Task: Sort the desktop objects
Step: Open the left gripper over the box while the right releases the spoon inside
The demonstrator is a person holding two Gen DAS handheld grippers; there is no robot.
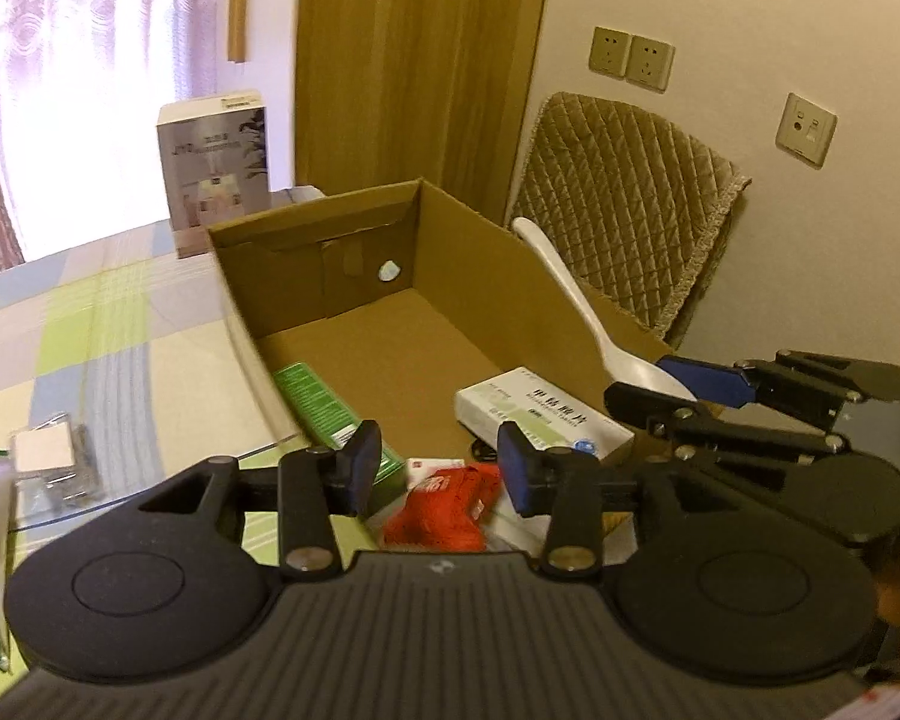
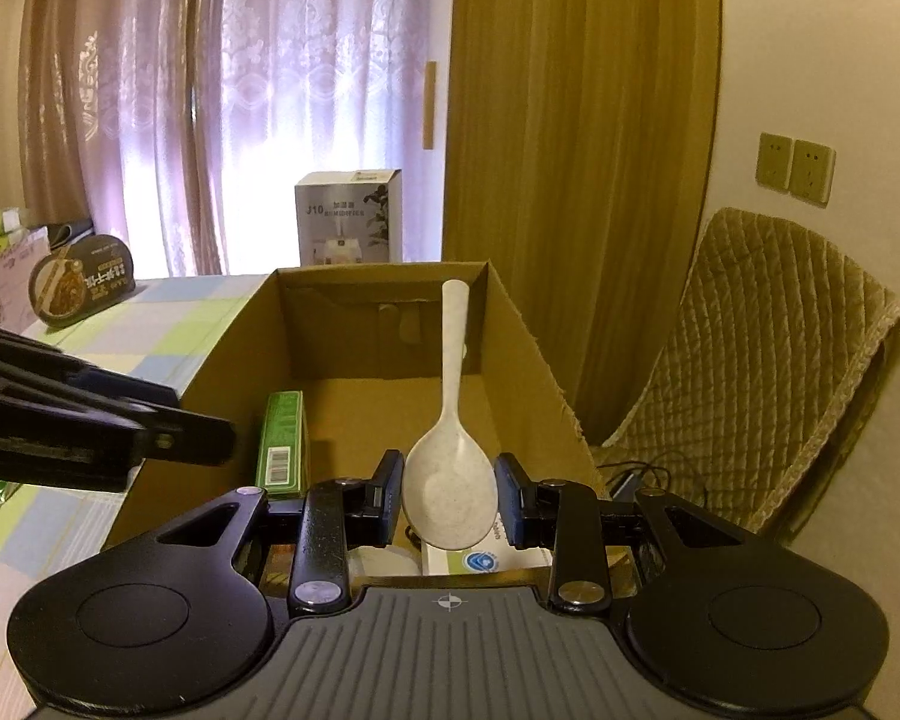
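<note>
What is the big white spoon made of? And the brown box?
The speckled white rice spoon looks like plastic: smooth, matte, moulded in one piece. The open brown box looks like corrugated cardboard: dull surface, folded flaps, a ragged torn edge.

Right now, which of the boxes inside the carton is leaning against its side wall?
The green box. It stands on edge against the left wall of the carton, while the white box lies flat on the floor near the right gripper.

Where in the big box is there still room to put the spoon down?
The far half of the cardboard box floor is bare, between the green box along its left wall and the right wall, up to the back wall. The near end is crowded: white medicine box and red packet. The right gripper holds the white spoon.
</note>
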